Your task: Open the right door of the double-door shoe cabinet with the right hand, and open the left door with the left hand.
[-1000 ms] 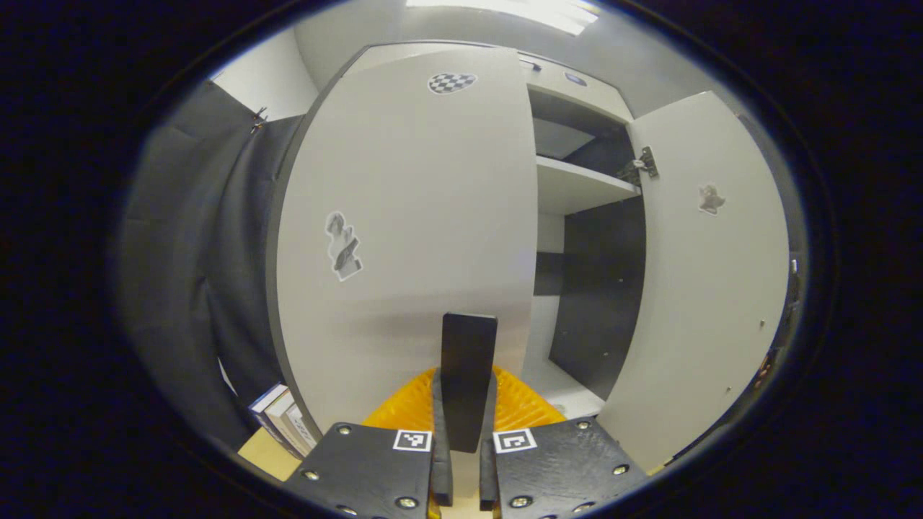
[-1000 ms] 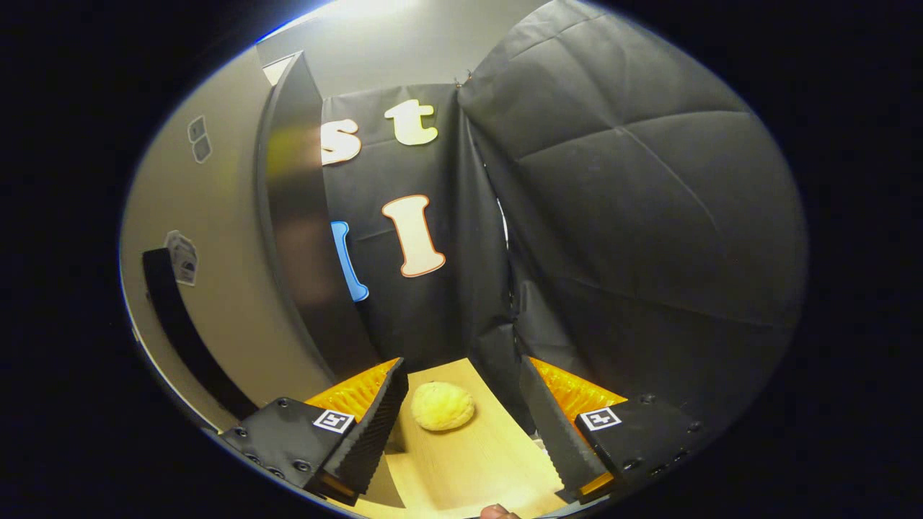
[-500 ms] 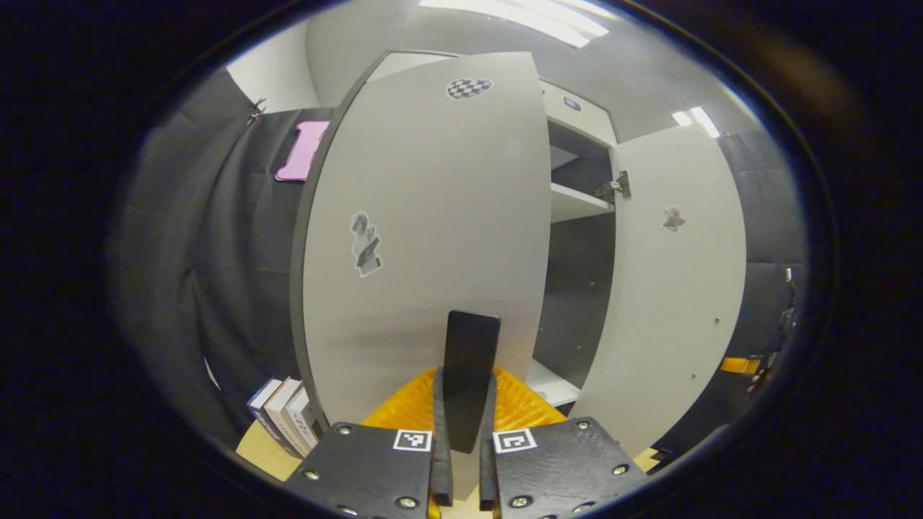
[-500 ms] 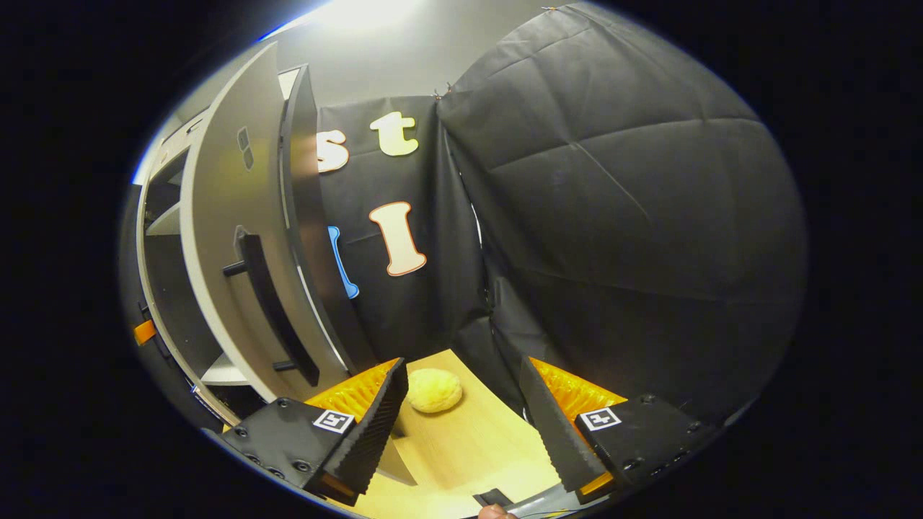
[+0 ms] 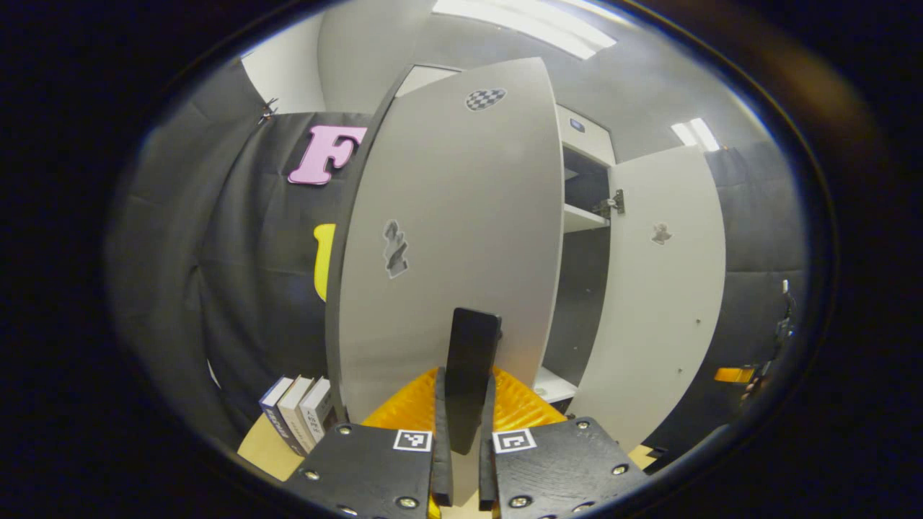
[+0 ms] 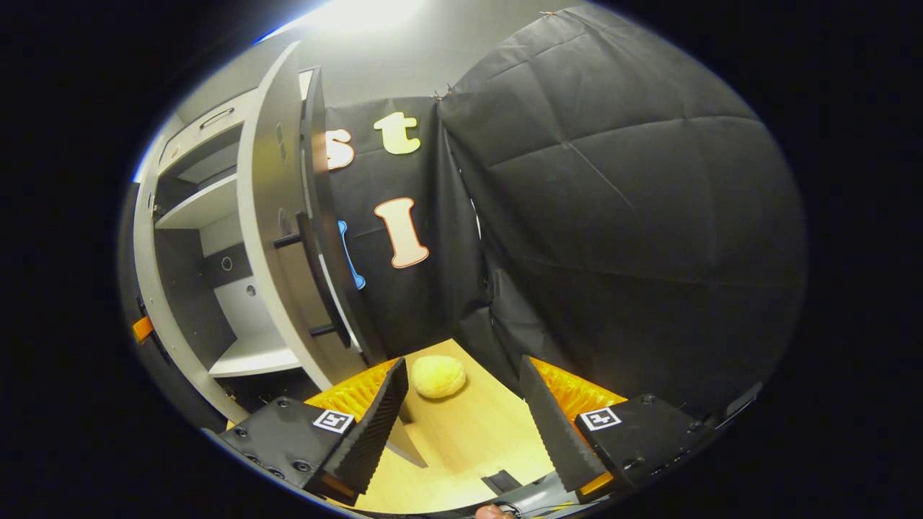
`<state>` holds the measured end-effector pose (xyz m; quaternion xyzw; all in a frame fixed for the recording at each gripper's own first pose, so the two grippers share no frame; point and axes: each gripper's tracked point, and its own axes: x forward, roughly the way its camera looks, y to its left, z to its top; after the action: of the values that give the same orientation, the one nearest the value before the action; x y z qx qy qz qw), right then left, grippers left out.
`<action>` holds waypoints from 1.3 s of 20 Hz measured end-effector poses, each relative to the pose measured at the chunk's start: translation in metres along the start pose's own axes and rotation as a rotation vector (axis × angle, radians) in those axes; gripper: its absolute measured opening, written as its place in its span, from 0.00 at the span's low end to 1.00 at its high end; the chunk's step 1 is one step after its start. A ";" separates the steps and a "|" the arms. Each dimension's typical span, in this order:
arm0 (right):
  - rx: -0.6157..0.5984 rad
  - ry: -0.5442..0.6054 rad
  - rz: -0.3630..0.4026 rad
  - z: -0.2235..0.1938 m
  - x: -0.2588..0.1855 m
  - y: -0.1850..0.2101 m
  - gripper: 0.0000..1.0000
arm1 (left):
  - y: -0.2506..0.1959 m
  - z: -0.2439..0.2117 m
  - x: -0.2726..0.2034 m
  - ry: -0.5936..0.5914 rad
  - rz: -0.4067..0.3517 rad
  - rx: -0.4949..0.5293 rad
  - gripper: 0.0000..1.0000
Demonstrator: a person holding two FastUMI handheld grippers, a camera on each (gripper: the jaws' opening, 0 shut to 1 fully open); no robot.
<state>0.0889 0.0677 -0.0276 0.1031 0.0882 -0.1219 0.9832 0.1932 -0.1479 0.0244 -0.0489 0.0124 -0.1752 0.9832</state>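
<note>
In the left gripper view the pale grey left door (image 5: pixel 454 238) stands partly swung out, and my left gripper (image 5: pixel 465 386) is shut on its black bar handle (image 5: pixel 472 346). Beyond it the cabinet's inside with a white shelf (image 5: pixel 580 216) shows, and the right door (image 5: pixel 652 288) stands wide open. In the right gripper view that right door (image 6: pixel 270 216) is seen nearly edge-on with its black handle (image 6: pixel 317 277) free. My right gripper (image 6: pixel 463 367) is open, off the handle, to the door's right and above the wooden table (image 6: pixel 461 447).
A yellow round bun-like thing (image 6: pixel 438 376) lies on the table just past the right gripper's fingers. Three books (image 5: pixel 299 411) stand at the foot of the left door. Black cloth walls close in on both sides.
The left door has swung farther out with my left gripper on its handle. The right gripper has come away from the right door, whose edge and the cabinet's inside now show.
</note>
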 end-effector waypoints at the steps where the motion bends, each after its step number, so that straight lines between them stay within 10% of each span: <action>1: -0.003 0.002 -0.001 -0.002 -0.004 0.002 0.98 | 0.003 0.002 -0.005 -0.002 0.006 0.008 0.15; 13: 0.076 -0.001 -0.013 -0.014 -0.029 0.016 0.98 | 0.045 0.004 -0.033 -0.017 0.061 -0.072 0.15; 20: 0.033 0.002 -0.011 -0.014 -0.044 0.018 0.98 | 0.112 0.002 -0.051 -0.018 0.258 0.040 0.04; 26: 0.024 -0.011 0.018 -0.009 -0.050 0.030 0.98 | 0.103 -0.004 -0.056 -0.024 0.218 -0.074 0.04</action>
<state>0.0476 0.1092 -0.0212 0.1150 0.0805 -0.1145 0.9835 0.1760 -0.0323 0.0102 -0.0857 0.0122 -0.0661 0.9940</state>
